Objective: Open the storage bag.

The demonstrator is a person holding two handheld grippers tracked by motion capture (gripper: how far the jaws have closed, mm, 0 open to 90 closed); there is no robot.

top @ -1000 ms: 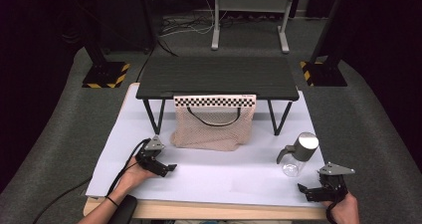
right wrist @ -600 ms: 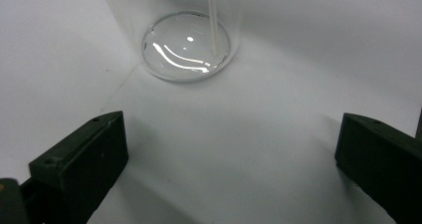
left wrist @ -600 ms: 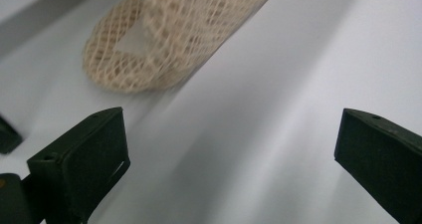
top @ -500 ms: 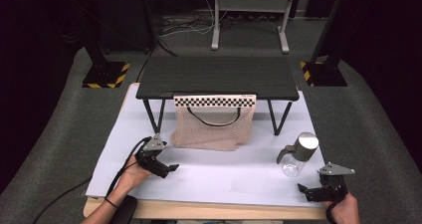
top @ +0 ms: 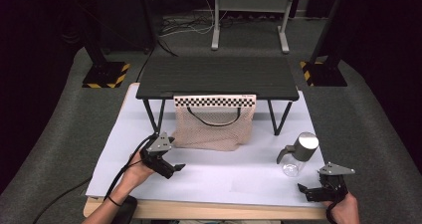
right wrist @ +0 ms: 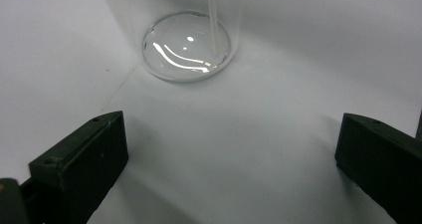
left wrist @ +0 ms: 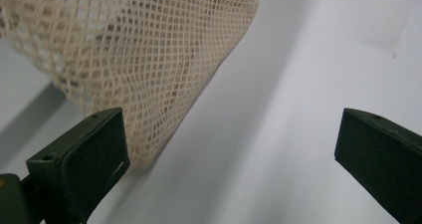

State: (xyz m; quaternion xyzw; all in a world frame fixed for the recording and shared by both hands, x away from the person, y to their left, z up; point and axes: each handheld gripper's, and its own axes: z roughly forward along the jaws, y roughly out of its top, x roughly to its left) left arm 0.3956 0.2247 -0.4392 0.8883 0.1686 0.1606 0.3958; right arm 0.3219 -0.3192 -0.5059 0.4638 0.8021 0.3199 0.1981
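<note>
A beige mesh bag (top: pixel 213 128) with a black handle hangs from the front edge of a black stand (top: pixel 217 77), under a checkered strip. My left gripper (top: pixel 171 168) is open just left of the bag's lower corner; in the left gripper view the mesh bag (left wrist: pixel 139 59) lies close ahead of the wide-apart jaws. A clear bottle with a grey pump lid (top: pixel 297 155) stands at the right. My right gripper (top: pixel 309 191) is open near the table's front right edge, and the bottle's clear base (right wrist: pixel 186 46) sits a little ahead of its jaws.
White paper (top: pixel 224 174) covers the table top. The black stand's legs (top: pixel 154 115) rise beside the bag. Beyond the table stand yellow-black striped floor bases (top: pixel 104 75) and a metal frame (top: pixel 249 15).
My left gripper has edged slightly right toward the bag's lower corner. The right gripper, bag and bottle have stayed put.
</note>
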